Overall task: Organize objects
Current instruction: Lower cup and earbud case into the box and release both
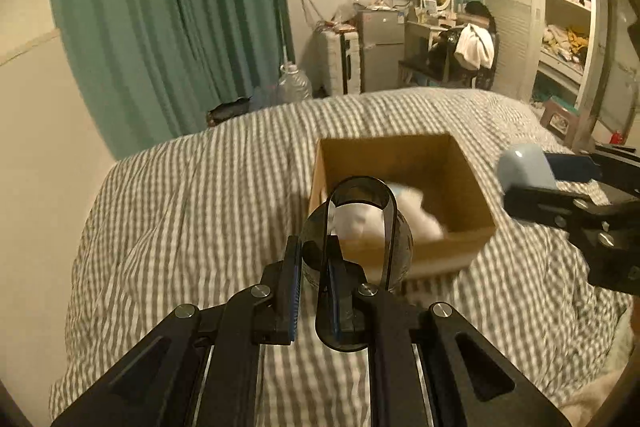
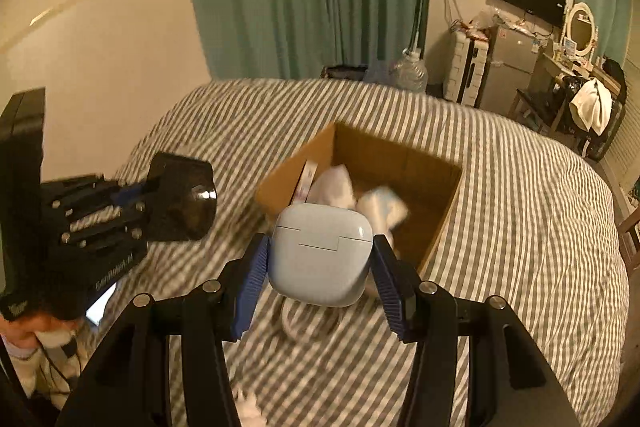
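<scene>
My left gripper (image 1: 314,267) is shut on the wall of a dark smoky glass cup (image 1: 360,243), one finger inside and one outside, held above the striped bed. From the right wrist view the cup (image 2: 184,199) is at the left. My right gripper (image 2: 320,259) is shut on a pale blue earbud case (image 2: 320,255), held just in front of an open cardboard box (image 2: 400,155). In the left wrist view the case (image 1: 524,167) hovers to the right of the box (image 1: 472,187). The box holds white soft items (image 2: 360,195).
The bed has a grey-and-white striped cover (image 1: 200,195). A white ring-shaped thing (image 2: 304,323) lies on the bed under the case. Green curtains (image 1: 168,11), a water jug (image 1: 294,83), a small fridge (image 1: 380,47) and open shelves (image 1: 560,27) stand beyond the bed.
</scene>
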`<control>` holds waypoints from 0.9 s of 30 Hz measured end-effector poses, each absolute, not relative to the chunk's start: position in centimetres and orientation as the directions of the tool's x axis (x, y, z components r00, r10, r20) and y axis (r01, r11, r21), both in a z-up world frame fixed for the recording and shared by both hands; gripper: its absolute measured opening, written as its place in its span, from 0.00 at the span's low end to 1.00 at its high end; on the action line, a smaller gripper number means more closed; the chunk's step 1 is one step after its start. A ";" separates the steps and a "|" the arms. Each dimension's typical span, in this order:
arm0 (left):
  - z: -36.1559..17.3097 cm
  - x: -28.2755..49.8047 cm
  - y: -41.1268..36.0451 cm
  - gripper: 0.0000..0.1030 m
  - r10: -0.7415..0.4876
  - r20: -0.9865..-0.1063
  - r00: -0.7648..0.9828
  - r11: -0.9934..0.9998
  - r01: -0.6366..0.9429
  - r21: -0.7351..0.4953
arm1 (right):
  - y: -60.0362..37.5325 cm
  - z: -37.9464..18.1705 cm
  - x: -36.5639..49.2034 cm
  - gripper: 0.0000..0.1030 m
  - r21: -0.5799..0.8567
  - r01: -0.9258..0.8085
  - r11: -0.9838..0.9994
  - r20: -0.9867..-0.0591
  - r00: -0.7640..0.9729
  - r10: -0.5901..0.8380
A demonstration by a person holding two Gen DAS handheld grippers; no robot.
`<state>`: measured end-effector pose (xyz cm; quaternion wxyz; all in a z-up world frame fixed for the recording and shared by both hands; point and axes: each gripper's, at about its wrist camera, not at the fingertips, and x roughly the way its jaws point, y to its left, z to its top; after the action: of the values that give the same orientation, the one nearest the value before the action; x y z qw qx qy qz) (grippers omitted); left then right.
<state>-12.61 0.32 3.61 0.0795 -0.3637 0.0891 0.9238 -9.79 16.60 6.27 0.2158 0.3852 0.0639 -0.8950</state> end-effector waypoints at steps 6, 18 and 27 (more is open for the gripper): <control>2.3 -18.7 3.4 0.11 0.063 -0.693 -0.718 -0.959 -0.236 0.158 | 17.5 6.6 -17.0 0.50 0.089 0.357 -0.930 -0.676 -0.664 -0.319; -5.5 -25.5 5.2 0.11 0.104 -0.737 -0.668 -0.961 -0.257 0.097 | 17.9 -2.8 -25.5 0.50 0.111 0.280 -0.954 -0.729 -0.629 -0.270; -8.4 -25.9 5.5 0.11 0.112 -0.761 -0.639 -0.959 -0.270 0.085 | 17.4 -5.9 -25.6 0.50 0.124 0.288 -0.950 -0.753 -0.596 -0.279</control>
<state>-25.88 5.45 -8.41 0.1060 -0.4117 0.0958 0.9001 -25.65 17.44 -5.90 0.1586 0.4203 0.0050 -0.8934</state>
